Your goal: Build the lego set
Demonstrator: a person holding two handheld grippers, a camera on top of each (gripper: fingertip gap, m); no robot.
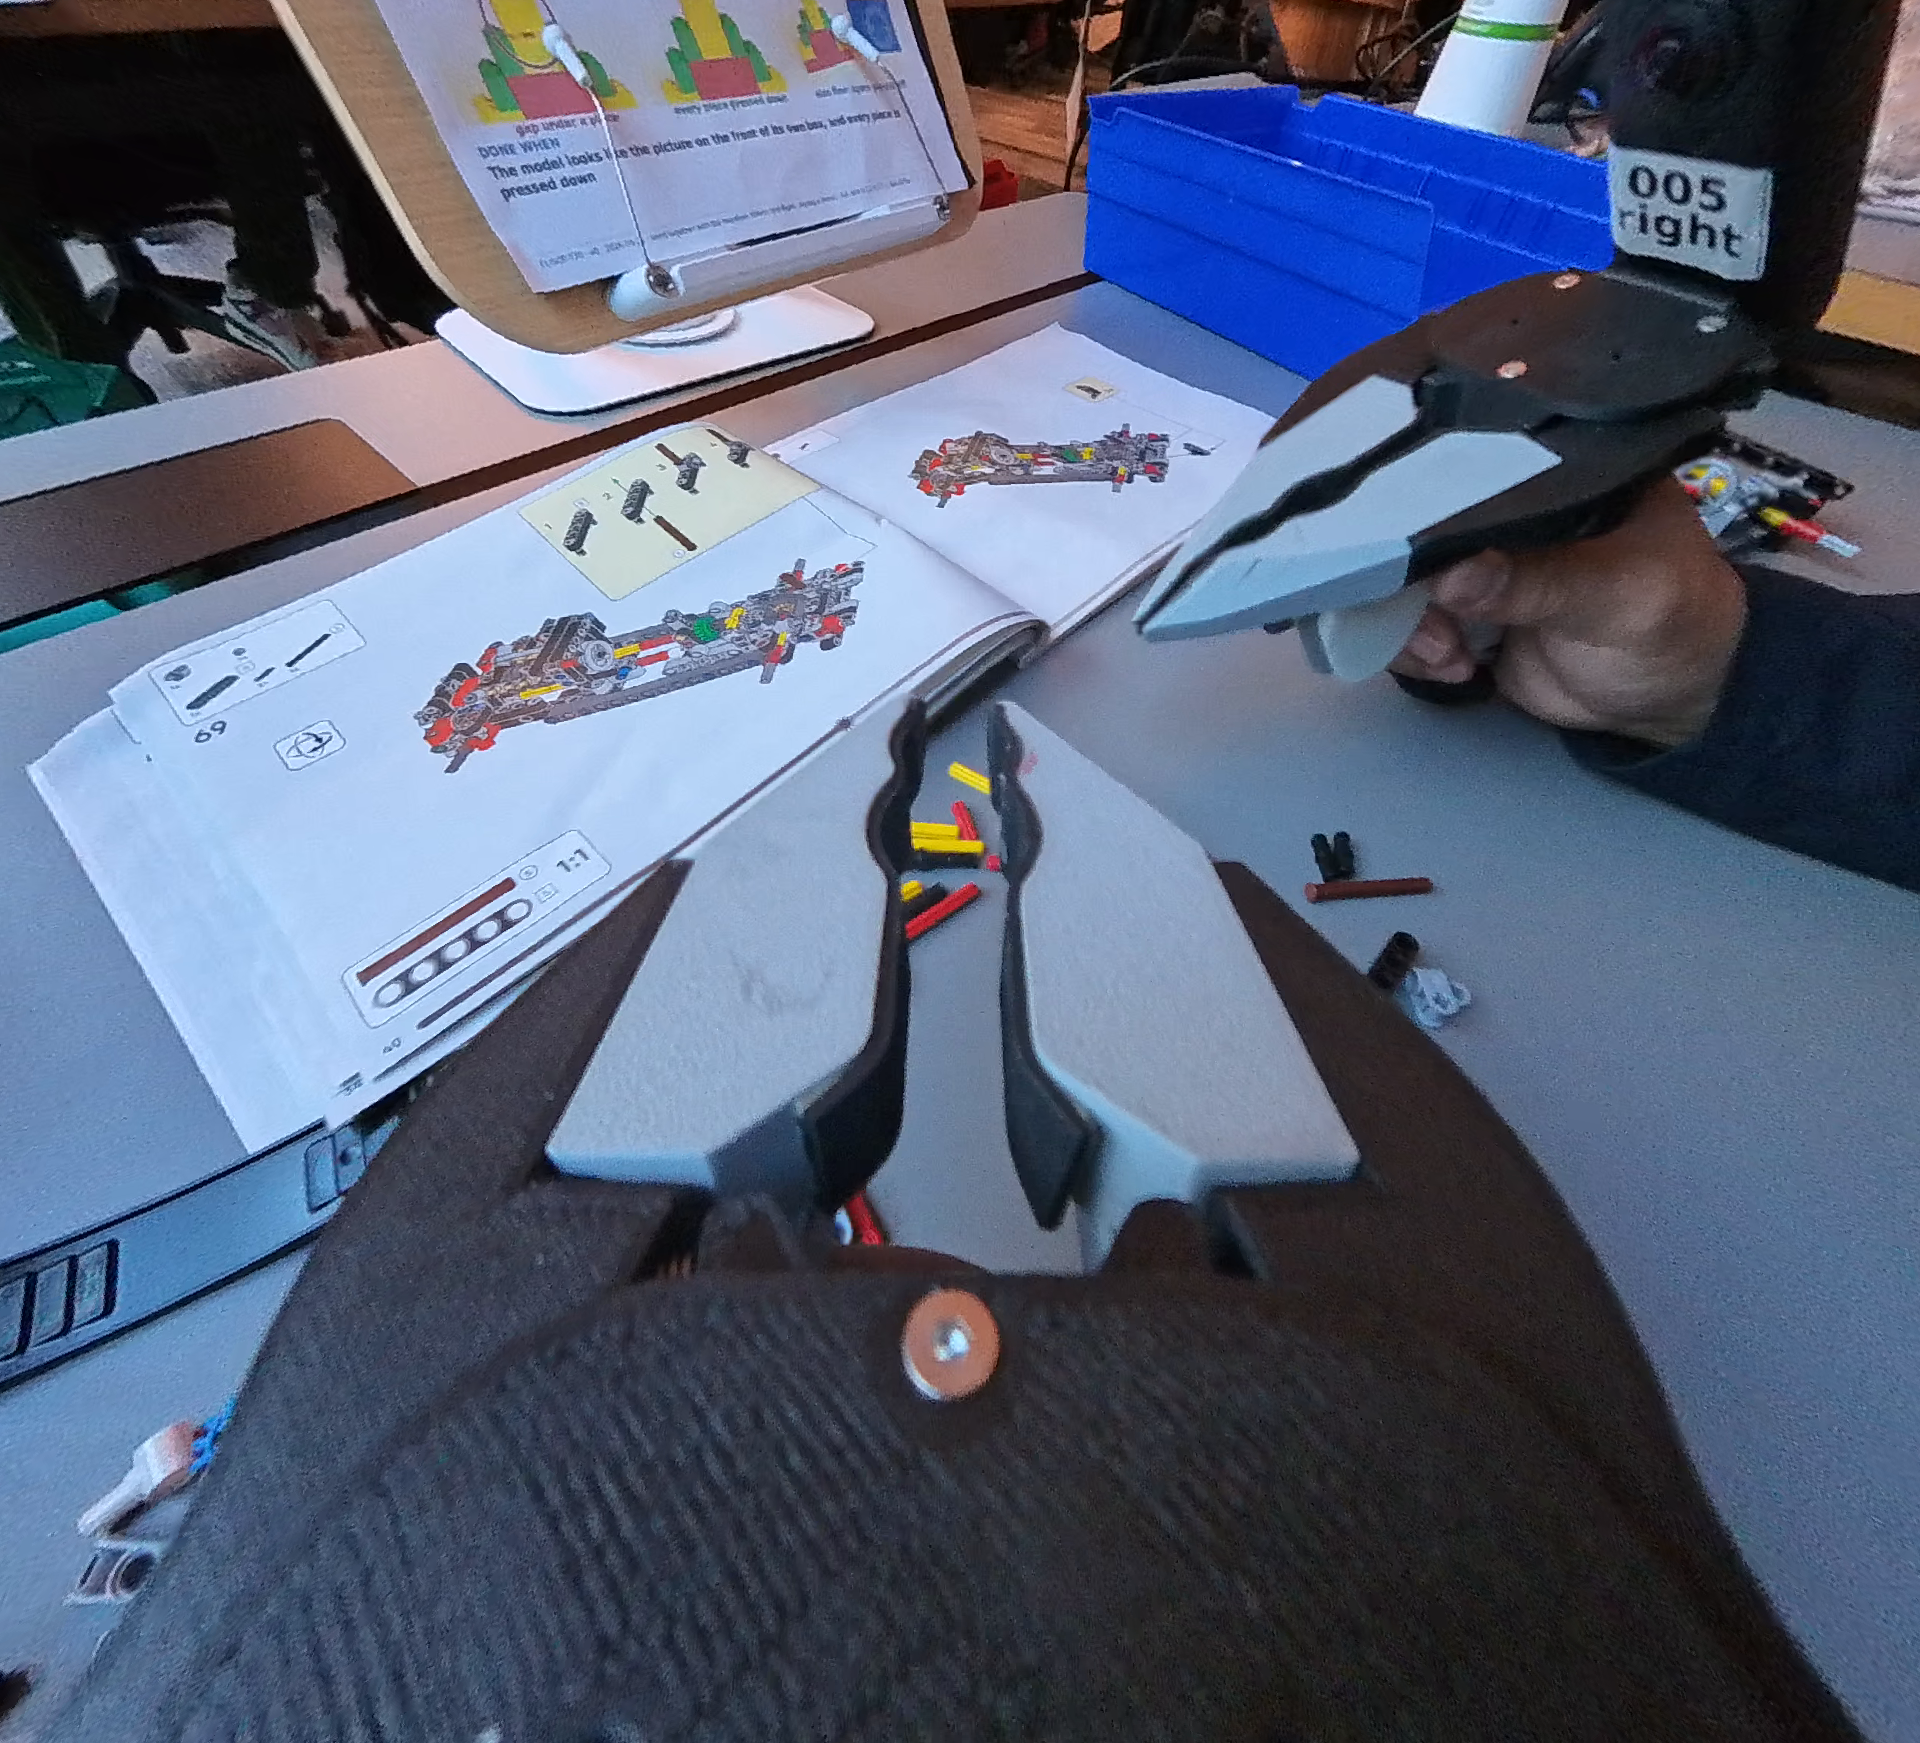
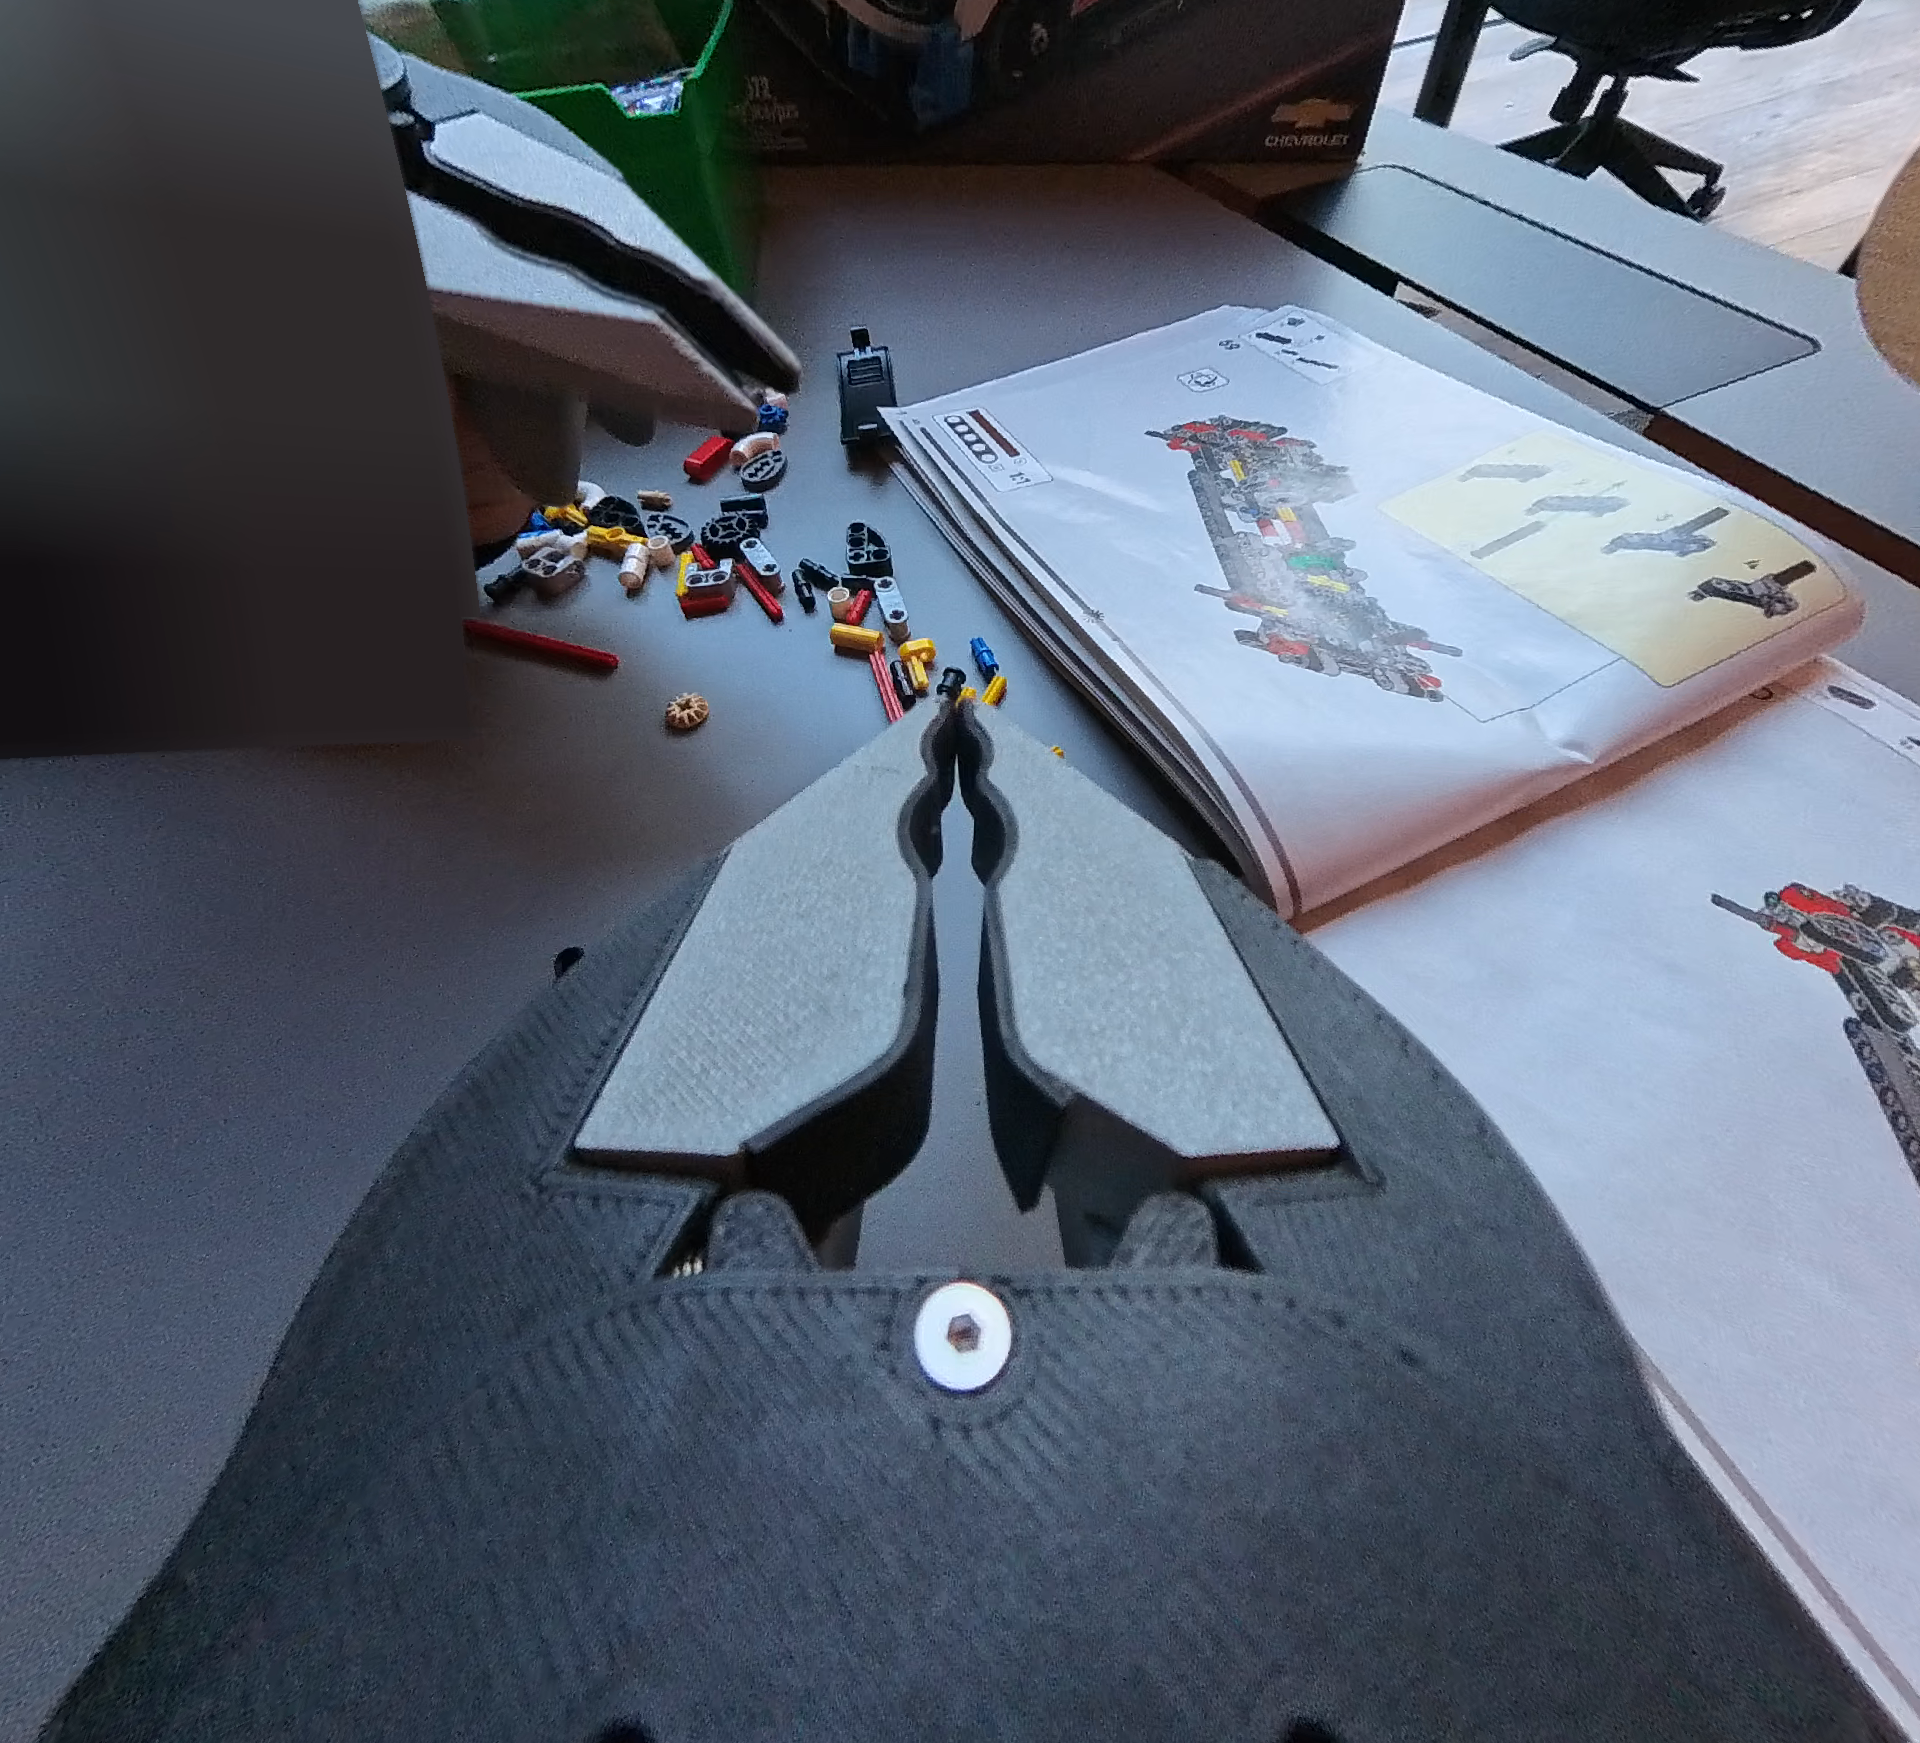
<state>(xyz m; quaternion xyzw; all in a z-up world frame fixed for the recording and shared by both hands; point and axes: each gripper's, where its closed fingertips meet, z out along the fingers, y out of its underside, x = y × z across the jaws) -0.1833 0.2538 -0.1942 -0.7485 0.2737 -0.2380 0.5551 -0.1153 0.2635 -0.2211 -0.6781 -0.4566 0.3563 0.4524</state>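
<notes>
The left gripper [image 1: 951, 727] hovers slightly open over small red and yellow pins [image 1: 945, 846] on the bench [image 1: 1351, 1174], gripping nothing. The right gripper [image 2: 954, 714] is closed, its tips meeting, with a small black pin [image 2: 949, 683] at the very tip; whether it is pinched cannot be told. The booklet [image 1: 520, 758] lies open just beside the loose parts [image 2: 707, 540].
</notes>
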